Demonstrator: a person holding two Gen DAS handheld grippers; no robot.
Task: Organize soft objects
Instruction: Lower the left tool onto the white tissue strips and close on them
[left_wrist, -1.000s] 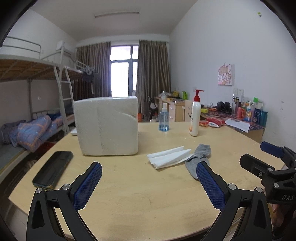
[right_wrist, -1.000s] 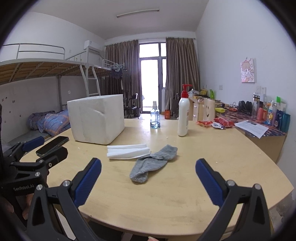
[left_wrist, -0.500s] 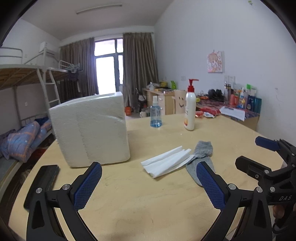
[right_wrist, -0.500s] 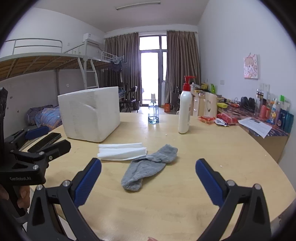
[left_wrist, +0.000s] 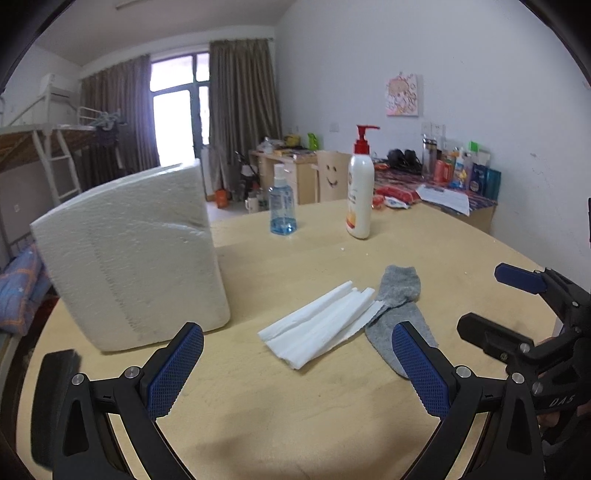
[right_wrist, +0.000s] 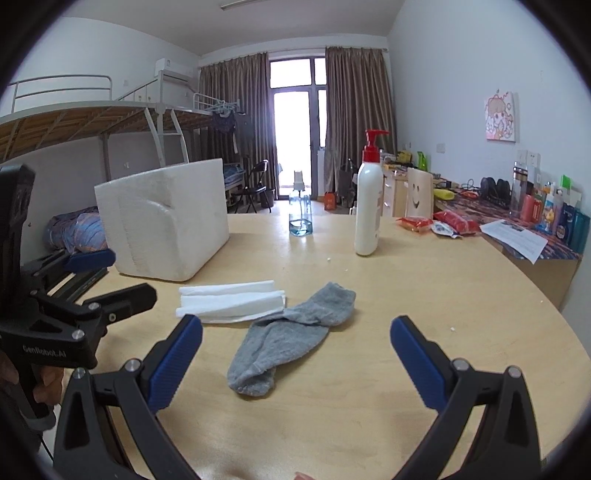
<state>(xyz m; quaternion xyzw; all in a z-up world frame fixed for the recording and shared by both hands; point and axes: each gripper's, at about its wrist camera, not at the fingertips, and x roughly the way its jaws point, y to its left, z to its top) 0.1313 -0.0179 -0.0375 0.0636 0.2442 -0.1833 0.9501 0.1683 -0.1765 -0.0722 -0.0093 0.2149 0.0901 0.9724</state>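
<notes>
blue-padded fingers of the left gripper (left_wrist: 295, 363) stand spread wide and empty above the near edge of the wooden counter (left_wrist: 295, 424); the right gripper (right_wrist: 295, 356) is likewise wide and holds nothing. just past the right gripper's pads, at about 12 o'clock, lies a grey sock (right_wrist: 291, 332), limp and flat, its upper end touching the folded white tissues (right_wrist: 231, 302) at 11 o'clock. beyond them at 10 o'clock stands a white foam box (right_wrist: 166, 229). farther back, a clear spray bottle (right_wrist: 300, 210) at 12 o'clock and a white pump bottle (right_wrist: 367, 210) at 1 o'clock stand upright
</notes>
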